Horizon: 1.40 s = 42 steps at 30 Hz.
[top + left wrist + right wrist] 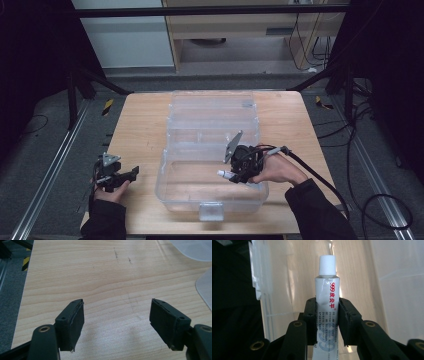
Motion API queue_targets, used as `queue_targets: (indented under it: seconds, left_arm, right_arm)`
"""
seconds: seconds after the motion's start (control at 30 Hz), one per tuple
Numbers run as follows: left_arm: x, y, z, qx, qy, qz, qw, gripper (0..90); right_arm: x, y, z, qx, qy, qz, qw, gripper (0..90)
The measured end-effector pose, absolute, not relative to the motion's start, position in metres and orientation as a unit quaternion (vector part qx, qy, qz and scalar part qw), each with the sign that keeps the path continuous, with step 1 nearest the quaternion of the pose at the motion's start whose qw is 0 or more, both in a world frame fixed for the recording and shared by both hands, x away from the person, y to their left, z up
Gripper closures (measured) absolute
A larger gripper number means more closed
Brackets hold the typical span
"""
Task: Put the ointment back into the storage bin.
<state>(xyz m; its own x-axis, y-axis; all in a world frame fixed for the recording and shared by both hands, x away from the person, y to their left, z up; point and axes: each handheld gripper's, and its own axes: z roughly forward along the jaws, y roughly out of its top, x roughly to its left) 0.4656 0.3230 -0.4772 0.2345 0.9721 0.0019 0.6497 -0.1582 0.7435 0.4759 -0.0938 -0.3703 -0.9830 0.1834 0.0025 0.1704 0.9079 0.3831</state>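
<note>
We are looking down at a pale wooden table (140, 130) with a large clear plastic storage box (212, 145) standing open in its middle, and we place everything else by that box. Its clear lid lies flat on the table against the box's far side.

Our right hand (277, 170) reaches in from the box's right side and holds the right gripper (235, 175) just above the near right part of the box's open tub. Its two black jaws are closed tight on a small white ointment tube (327, 307), one pad pressing each side of the tube's body. In the right gripper view the tube stands up between the jaws, its ribbed white screw cap (327, 264) pointing away from the hand, with red print running down its side. From the high view, the capped end (221, 173) pointing left toward the box's middle is the part we can make out.

Our left hand (111, 192) rests on the table well to the left of the box, near the table's front edge. The left gripper (131, 174) it holds points toward the box. In the left gripper view its jaws stand wide apart with nothing between them but bare wood, and a corner of the box's clear plastic (203, 286) shows at the right edge.
</note>
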Motion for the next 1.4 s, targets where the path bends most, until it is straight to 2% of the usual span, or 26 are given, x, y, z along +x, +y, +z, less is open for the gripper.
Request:
queue_targets:
  seconds: [0.43,1.4]
  left_arm:
    - [0.466,0.323,-0.477,0.718,0.565,0.252,0.319,27.7]
    - [0.466,0.323,-0.478,0.719,0.565,0.252,0.317,27.8]
  right_arm:
    - [0.473,-0.087,-0.401,0.074,0.986,0.151,0.010,70.0]
    - [0.470,-0.076,-0.442,0.050,0.994,0.102,-0.005,69.6]
